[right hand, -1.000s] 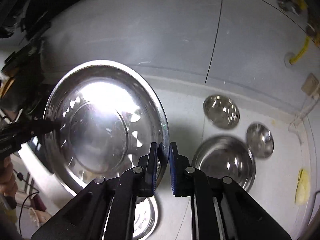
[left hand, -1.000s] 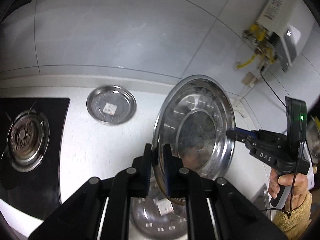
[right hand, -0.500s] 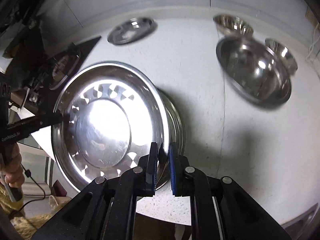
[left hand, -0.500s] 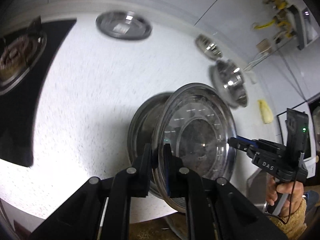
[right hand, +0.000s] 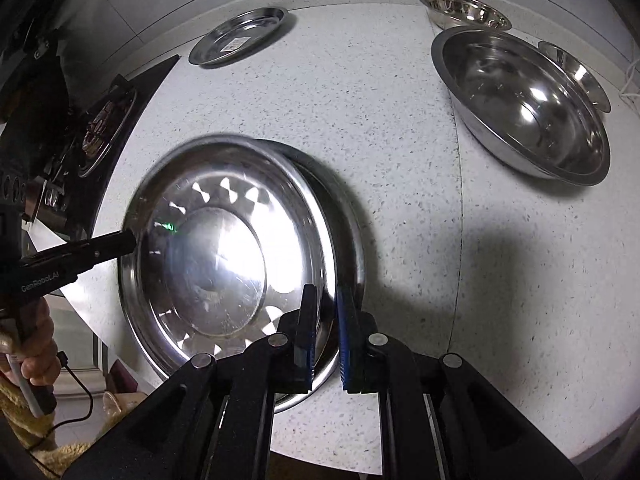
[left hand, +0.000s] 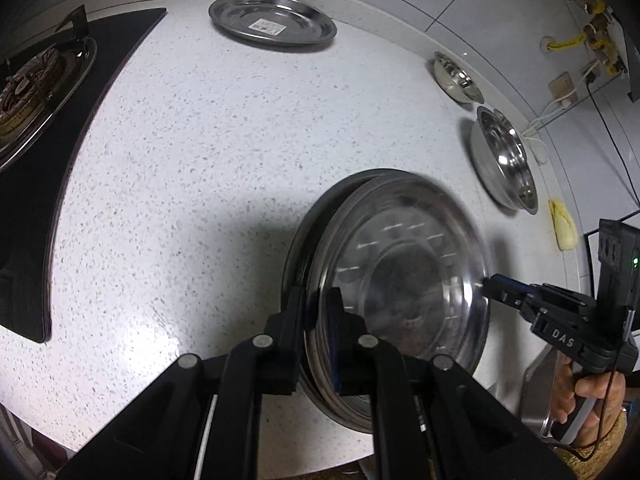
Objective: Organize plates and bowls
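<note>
Both grippers clench the rim of one large steel plate [left hand: 400,292], held tilted just above a second plate [left hand: 298,248] that lies on the speckled countertop [left hand: 192,168] in the lower middle of each frame. The left gripper [left hand: 318,336] pinches the plate's near edge in the left wrist view, with the right gripper [left hand: 492,288] biting the opposite edge at middle right. The right wrist view mirrors this: the right gripper [right hand: 326,336] is clamped on the rim at bottom centre, and the left gripper [right hand: 128,240] grips at middle left.

Only the left view shows a hand [left hand: 588,392] on the grip at lower right and a yellow sponge-like object [left hand: 564,226] near the counter's right edge. Only the right view shows clearly the inside of the large steel bowl [right hand: 524,108] at upper right, flanked by two smaller bowls [right hand: 464,10] [right hand: 576,72].

A labelled plate [left hand: 272,24] sits at top centre by the backsplash, well apart from the pair. The gas hob [left hand: 36,80] bounds the left side. Open counter lies between the held plate and the bowls; the counter's front edge runs just below the plates.
</note>
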A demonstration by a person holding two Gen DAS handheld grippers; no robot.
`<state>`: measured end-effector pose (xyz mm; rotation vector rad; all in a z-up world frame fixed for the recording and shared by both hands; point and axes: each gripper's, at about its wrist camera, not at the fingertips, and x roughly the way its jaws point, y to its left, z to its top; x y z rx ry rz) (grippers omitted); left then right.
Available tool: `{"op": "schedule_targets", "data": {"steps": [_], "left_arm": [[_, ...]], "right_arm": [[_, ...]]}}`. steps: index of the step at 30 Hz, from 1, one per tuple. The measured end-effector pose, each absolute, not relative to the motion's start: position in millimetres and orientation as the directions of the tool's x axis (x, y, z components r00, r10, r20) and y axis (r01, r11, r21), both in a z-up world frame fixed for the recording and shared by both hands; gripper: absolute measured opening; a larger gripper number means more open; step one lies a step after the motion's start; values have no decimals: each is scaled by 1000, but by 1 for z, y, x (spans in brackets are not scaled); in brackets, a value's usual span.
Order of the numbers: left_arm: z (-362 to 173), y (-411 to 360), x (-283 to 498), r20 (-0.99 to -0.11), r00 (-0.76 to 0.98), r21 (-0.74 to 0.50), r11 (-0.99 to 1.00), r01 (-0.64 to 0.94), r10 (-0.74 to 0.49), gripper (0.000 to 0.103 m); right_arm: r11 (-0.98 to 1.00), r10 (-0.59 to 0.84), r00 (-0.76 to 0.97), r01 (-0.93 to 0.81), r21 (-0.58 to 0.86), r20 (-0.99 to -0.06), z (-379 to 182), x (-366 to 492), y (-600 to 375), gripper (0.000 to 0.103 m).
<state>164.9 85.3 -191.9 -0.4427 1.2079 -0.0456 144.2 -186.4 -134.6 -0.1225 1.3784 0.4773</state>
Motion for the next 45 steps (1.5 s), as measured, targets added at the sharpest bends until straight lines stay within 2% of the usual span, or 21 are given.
{"op": "schedule_targets", "data": {"steps": [8, 10, 11, 12, 13, 15, 17, 19, 20, 26, 34, 36, 37, 39, 41, 42, 43, 45], "left_arm": [[-171, 85, 166, -872, 424, -333, 930, -154, -242, 12], [-162, 91, 170, -864, 443, -332, 931, -149, -237, 17], [-155, 97, 174, -862, 454, -322, 934, -153, -224, 27], [-151, 103, 179, -861, 461, -318, 934, -161, -214, 32], [-145, 112, 187, -859, 469, -319, 931, -177, -205, 33], [-135, 130, 201, -860, 475, -312, 928, -202, -186, 38], [-126, 153, 220, -865, 478, -293, 927, -232, -154, 43], [-119, 173, 245, -870, 476, -284, 920, -272, -128, 44], [-117, 181, 254, -871, 476, -283, 917, -280, -124, 45], [-121, 231, 343, -875, 471, -301, 886, -352, -110, 45], [-185, 267, 425, -911, 403, -276, 862, -426, -92, 45], [-193, 270, 434, -912, 401, -270, 865, -423, -88, 45], [-198, 273, 438, -912, 400, -273, 865, -421, -93, 45], [-205, 276, 443, -912, 395, -283, 860, -424, -106, 44], [-212, 279, 445, -909, 399, -301, 855, -422, -123, 41], [-215, 280, 446, -908, 400, -306, 856, -417, -129, 32], [-217, 280, 447, -905, 403, -309, 858, -410, -134, 27], [-218, 280, 448, -903, 412, -300, 864, -404, -122, 14]], "right_arm": [[892, 271, 150, -410, 189, -951, -120, 146, -186, 9], [895, 279, 175, -403, 190, -944, -110, 149, -191, 9], [896, 280, 184, -402, 188, -942, -107, 150, -191, 12], [897, 282, 197, -400, 185, -939, -102, 154, -192, 21], [900, 280, 208, -397, 181, -937, -98, 158, -191, 27], [900, 300, 242, -392, 190, -923, -87, 169, -190, 49], [903, 315, 267, -380, 201, -911, -78, 182, -186, 54], [900, 342, 290, -374, 223, -894, -66, 202, -177, 60], [901, 346, 296, -371, 227, -890, -63, 211, -172, 66], [866, 424, 274, -400, 299, -863, -53, 288, -108, 74], [835, 515, 145, -306, 457, -845, -141, 392, -30, 71], [838, 513, 129, -291, 462, -848, -162, 405, -20, 61], [841, 505, 123, -291, 456, -854, -170, 410, -16, 59], [853, 482, 115, -288, 435, -869, -185, 416, -8, 44], [849, 486, 98, -287, 443, -868, -196, 418, -4, 33], [849, 485, 94, -289, 442, -869, -200, 419, -1, 28], [852, 479, 95, -291, 436, -873, -202, 422, 3, 24], [859, 465, 111, -296, 417, -878, -205, 422, 8, 9]]}}
